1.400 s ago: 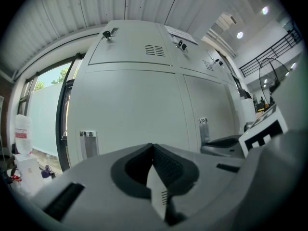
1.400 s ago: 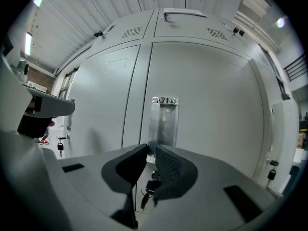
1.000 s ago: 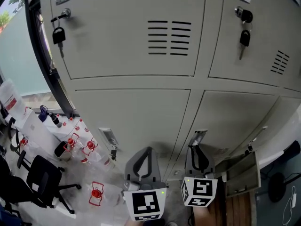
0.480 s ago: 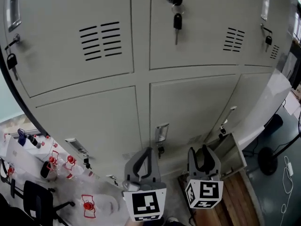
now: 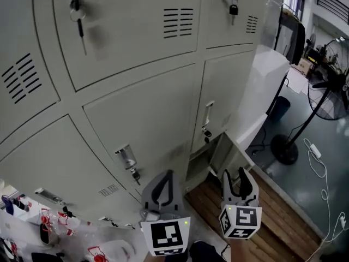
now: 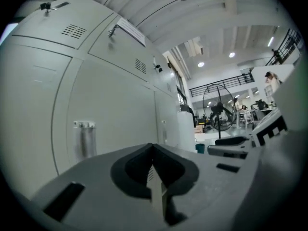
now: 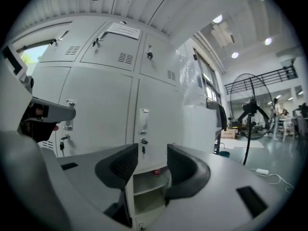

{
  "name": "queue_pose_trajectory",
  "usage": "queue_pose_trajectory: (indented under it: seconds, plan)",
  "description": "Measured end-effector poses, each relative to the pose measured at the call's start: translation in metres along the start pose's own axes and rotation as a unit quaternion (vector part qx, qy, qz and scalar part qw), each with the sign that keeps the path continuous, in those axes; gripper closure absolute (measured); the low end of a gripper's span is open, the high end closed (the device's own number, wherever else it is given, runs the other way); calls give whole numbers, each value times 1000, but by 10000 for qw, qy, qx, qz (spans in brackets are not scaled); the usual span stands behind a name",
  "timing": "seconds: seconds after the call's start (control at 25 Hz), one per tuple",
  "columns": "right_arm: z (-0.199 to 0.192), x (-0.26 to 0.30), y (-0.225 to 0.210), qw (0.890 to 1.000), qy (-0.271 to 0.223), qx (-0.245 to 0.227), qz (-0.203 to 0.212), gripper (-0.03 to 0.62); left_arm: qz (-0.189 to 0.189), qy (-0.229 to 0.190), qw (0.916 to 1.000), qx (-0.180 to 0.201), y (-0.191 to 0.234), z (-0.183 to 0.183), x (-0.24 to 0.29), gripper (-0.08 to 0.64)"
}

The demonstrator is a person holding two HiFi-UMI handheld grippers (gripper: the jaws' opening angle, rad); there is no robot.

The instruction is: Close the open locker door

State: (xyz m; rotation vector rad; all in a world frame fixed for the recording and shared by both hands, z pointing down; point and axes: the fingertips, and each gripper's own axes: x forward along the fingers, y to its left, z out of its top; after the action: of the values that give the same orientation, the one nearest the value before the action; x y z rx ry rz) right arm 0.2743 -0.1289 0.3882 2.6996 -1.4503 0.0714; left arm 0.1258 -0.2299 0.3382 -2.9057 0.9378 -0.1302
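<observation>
A wall of grey lockers [image 5: 142, 91] fills the head view. The bottom locker [image 5: 203, 165] at the row's right end stands open, and its door [image 5: 232, 153] swings out toward me. My right gripper [image 5: 238, 183] hovers just in front of that door, its jaws opening with nothing between them. In the right gripper view the door [image 7: 128, 201] shows edge-on below the right gripper [image 7: 151, 153], with the open compartment [image 7: 149, 186] and a small red thing [image 7: 155, 171] inside. My left gripper [image 5: 163, 189] is shut and empty, left of the open locker; in its own view the left gripper [image 6: 153, 165] faces closed locker fronts [image 6: 96, 105].
Keys hang from locks on upper doors [image 5: 79, 18]. A white cabinet [image 5: 267, 86] stands at the row's right end. A standing fan [image 5: 330, 86] and a power strip with cable [image 5: 316, 149] are on the floor at right. Wooden boards [image 5: 272, 222] lie below. Red-capped bottles [image 5: 49, 222] sit bottom left.
The head view has swung right along the lockers, bringing the open bottom locker to the centre. The right gripper's jaws have spread apart. The left gripper has stayed shut.
</observation>
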Motion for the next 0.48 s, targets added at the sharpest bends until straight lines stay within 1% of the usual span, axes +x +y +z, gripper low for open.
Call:
queue_pose_trajectory:
  seconds: [0.12,0.16,0.24,0.28,0.36,0.48]
  plan:
    - [-12,-13,-42,9990,148,64,-428,408,-370,54,9993,74,-32,-2,15,558]
    - [-15,-15,-55,9984,192,84,-523,408,-453,67,9989,134,-42,-3,21,558]
    - [-22,-17,-80,9973,271,124,-678,408,-553,122,9984,89,-62,-3,33,558]
    - [-26,-17,-92,9967,307,144,-738,408,-594,156,9981,61,-72,-4,39,558]
    - [-33,-18,-114,9958,382,162,-816,408,-682,210,9974,140,-90,-7,50,558]
    - [-46,-9,-144,9953,546,135,-793,408,-703,283,9970,143,-117,-9,70,558]
